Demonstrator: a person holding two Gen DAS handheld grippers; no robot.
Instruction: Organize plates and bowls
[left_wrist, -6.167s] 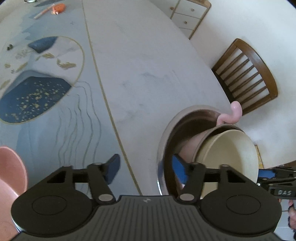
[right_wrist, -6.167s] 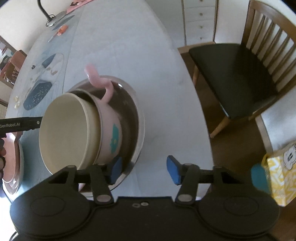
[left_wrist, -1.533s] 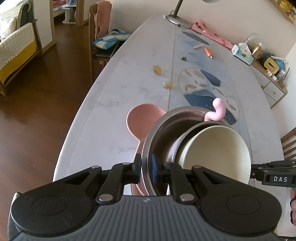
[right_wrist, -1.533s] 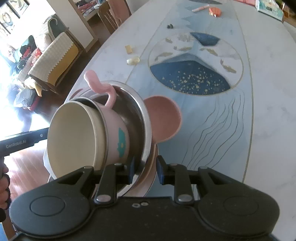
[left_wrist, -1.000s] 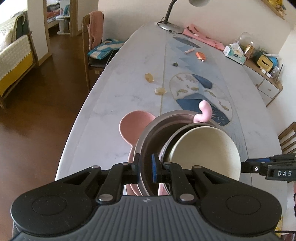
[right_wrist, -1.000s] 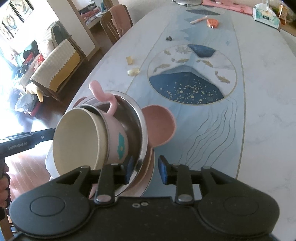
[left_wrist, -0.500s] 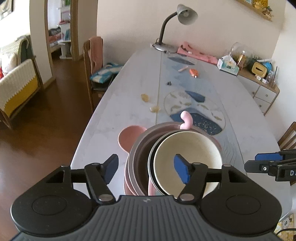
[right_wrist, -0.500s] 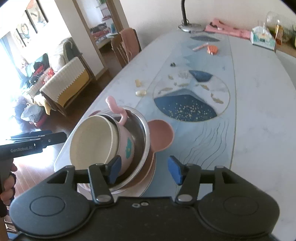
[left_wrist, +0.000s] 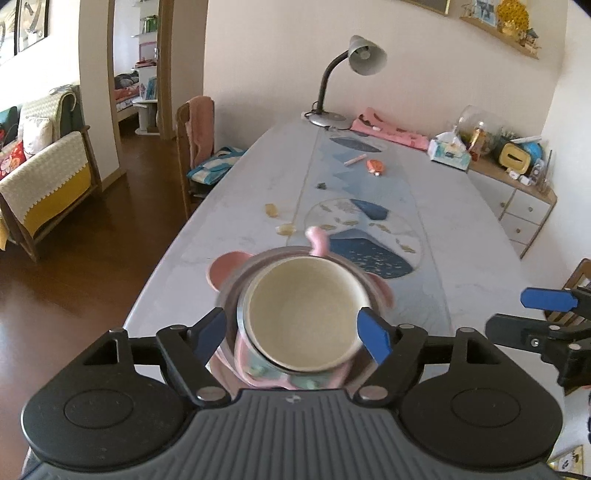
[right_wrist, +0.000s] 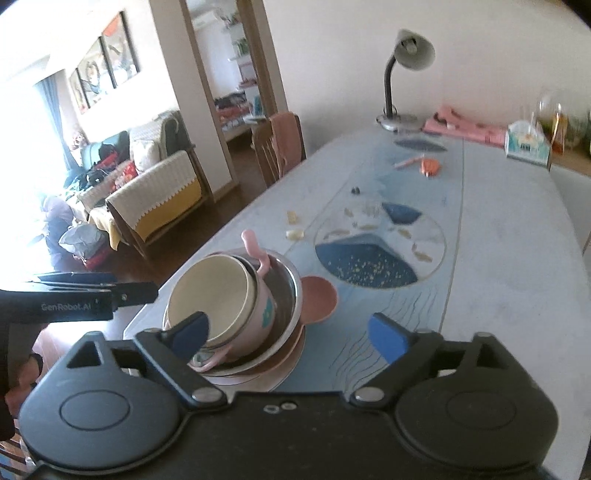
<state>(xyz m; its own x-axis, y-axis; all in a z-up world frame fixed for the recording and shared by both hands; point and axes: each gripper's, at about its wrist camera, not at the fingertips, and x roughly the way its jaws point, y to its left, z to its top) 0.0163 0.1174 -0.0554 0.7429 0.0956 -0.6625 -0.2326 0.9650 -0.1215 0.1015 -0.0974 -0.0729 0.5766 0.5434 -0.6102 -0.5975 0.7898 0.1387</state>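
Note:
A stack stands near the table's near end. Its base is a pink plate with round ears (left_wrist: 225, 266), which carries a steel bowl (right_wrist: 288, 291), a pink cup with a curled handle (right_wrist: 264, 310) and, on top, a tilted cream bowl (left_wrist: 303, 314). My left gripper (left_wrist: 291, 332) hangs above and behind the stack. Its jaws are opening and the blue pads stand clear of the dishes. My right gripper (right_wrist: 290, 332) is pulled back at the stack's right side. Its jaws are opening too, with only the table's surface between them.
The long marble table (left_wrist: 461, 229) runs away from me with a blue patterned runner. A desk lamp (left_wrist: 351, 74), a pink cloth, a tissue box (left_wrist: 448, 155) and small orange items lie at its far end. A wooden chair (left_wrist: 195, 125) stands at the left edge.
Both grippers were shut on the steel bowl's rim. They have let go, spread wide, and drawn back and up. The stack rests on the table.

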